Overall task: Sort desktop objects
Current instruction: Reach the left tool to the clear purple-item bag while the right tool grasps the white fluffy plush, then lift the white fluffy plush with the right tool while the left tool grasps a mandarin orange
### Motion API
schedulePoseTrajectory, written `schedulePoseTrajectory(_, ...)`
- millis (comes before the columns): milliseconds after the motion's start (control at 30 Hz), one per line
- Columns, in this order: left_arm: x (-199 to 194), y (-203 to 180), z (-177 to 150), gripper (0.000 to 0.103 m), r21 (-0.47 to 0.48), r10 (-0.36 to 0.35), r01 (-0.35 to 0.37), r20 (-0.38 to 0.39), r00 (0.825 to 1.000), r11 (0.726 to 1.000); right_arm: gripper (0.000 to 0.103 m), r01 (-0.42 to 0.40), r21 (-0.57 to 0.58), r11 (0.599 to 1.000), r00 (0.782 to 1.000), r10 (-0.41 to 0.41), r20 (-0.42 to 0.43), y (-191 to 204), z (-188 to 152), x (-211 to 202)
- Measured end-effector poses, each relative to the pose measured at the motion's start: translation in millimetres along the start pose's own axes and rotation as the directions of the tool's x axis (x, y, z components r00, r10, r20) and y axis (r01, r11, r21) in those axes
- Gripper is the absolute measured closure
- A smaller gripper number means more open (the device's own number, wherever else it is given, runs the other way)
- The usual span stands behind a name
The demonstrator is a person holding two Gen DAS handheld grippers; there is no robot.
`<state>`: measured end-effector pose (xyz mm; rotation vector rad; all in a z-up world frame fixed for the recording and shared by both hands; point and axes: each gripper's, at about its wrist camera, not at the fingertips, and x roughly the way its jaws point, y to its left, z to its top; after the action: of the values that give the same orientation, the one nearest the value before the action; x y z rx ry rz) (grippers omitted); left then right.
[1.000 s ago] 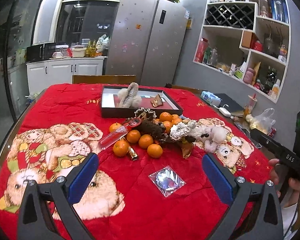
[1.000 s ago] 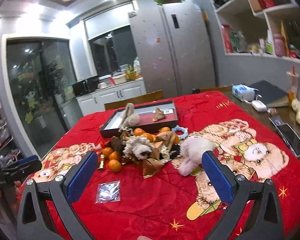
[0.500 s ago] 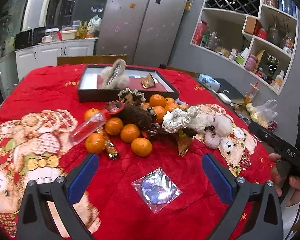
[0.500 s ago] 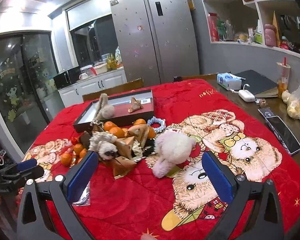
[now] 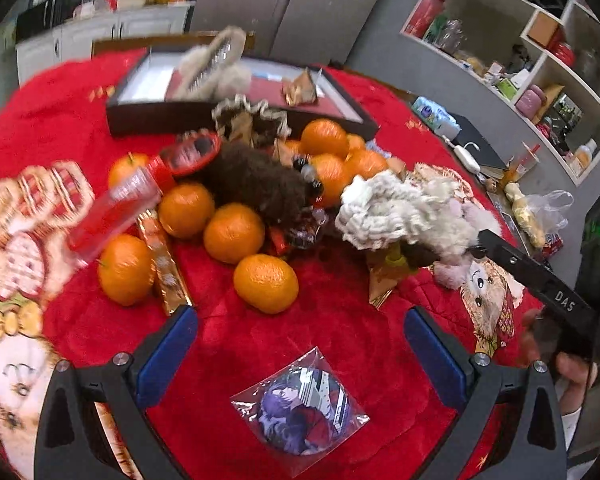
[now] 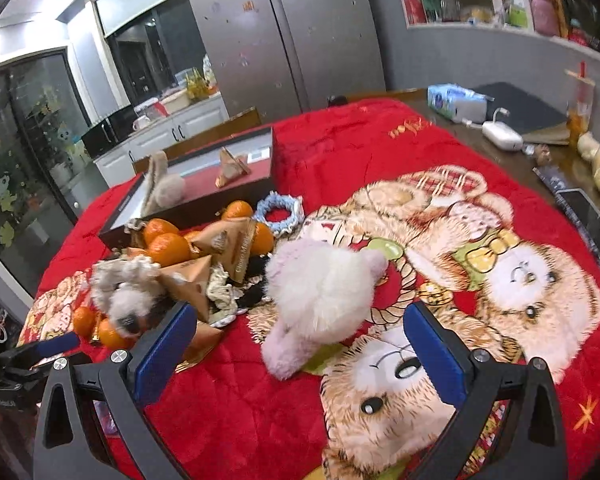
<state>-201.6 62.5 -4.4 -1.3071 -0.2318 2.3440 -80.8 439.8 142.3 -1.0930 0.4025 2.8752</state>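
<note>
The table is covered by a red blanket (image 6: pixel 340 152). A dark tray (image 5: pixel 148 120) is set at 12 o'clock. Oranges (image 5: pixel 266 282), wrappers and plush items are heaped at the centre. A white plush toy (image 6: pixel 320 292) is framed between the widely spread, empty fingers of the right gripper (image 6: pixel 300 352). A small plastic bag (image 5: pixel 300 410) is seen at 6 o'clock between the widely spread, empty fingers of the left gripper (image 5: pixel 300 348).

A steel fridge (image 6: pixel 284 32) stood behind my table. Grey shelves (image 5: pixel 512 60) ran rightward. White cabinets (image 6: pixel 168 140) lined the left.
</note>
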Motion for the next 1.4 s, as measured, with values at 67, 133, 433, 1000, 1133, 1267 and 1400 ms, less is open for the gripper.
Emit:
schedulePoseTrajectory(67,5,0,0,0.000,0.002,0.008,-0.008,-0.011,1.000,1.000,0.000,-0.001,0.002,1.000,1.000,0.001,-0.024,1,1,11)
schedulePoseTrajectory(133,10,-1,1,0.000,0.007,0.011,-0.011,-0.013,1.000,1.000,0.000,0.004,-0.001,1.000,0.999,-0.004,-0.046,1,2,20)
schedulePoseTrajectory(433,26,-2,12,0.006,0.019,0.006,-0.005,-0.036,0.999,1.000,0.021,0.040,-0.034,0.999,0.991,-0.045,-0.128,2,7,47)
schedulePoseTrajectory(1000,24,11,15,0.065,-0.003,0.056,-0.056,-0.004,0.998,0.998,0.078,0.067,0.006,0.998,0.984,-0.065,-0.166,-4,4,61)
schedulePoseTrajectory(1133,20,11,12,0.065,0.024,0.069,-0.069,0.012,0.998,0.997,0.082,0.059,-0.021,0.998,0.988,-0.062,-0.143,4,5,58)
schedulePoseTrajectory(1267,17,10,13,0.066,0.025,0.072,-0.072,0.025,0.997,0.997,0.082,0.055,-0.023,0.998,0.990,-0.057,-0.131,5,7,55)
schedulePoseTrajectory(1400,9,10,14,0.066,0.025,0.066,-0.067,0.046,0.997,0.997,0.082,0.050,-0.016,0.999,0.991,-0.051,-0.122,5,9,51)
